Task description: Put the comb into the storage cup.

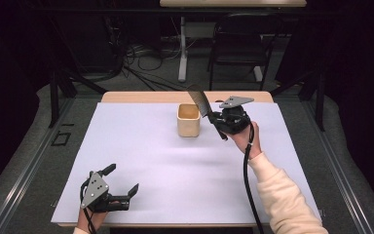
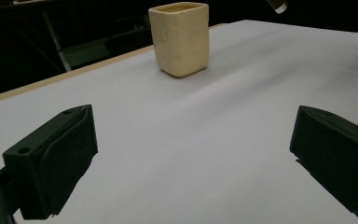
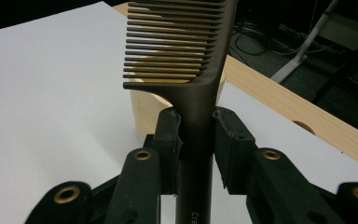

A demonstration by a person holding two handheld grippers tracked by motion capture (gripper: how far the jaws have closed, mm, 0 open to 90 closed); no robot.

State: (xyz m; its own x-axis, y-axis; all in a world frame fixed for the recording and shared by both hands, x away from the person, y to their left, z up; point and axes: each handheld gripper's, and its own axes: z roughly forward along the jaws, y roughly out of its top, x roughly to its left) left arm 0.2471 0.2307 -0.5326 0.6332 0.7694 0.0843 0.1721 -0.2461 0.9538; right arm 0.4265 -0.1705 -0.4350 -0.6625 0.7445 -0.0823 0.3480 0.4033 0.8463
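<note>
A cream square cup [image 1: 188, 120] stands upright near the far middle of the white sheet; it rises ahead in the left gripper view [image 2: 180, 37]. Just right of the cup, my right gripper [image 1: 213, 118] is shut on a dark brown comb [image 1: 200, 103], whose teeth end tilts up over the cup's right rim. In the right gripper view the comb [image 3: 200, 84] runs up between the jaws, with the cup [image 3: 144, 109] behind it. My left gripper [image 1: 121, 180] rests at the near left of the sheet, open, nothing between its jaws [image 2: 193, 154].
The white sheet [image 1: 141, 161] covers most of the wooden table [image 1: 146, 96]. Beyond the far edge are a black chair [image 1: 238, 44], a white table leg [image 1: 182, 48] and floor cables [image 1: 136, 58].
</note>
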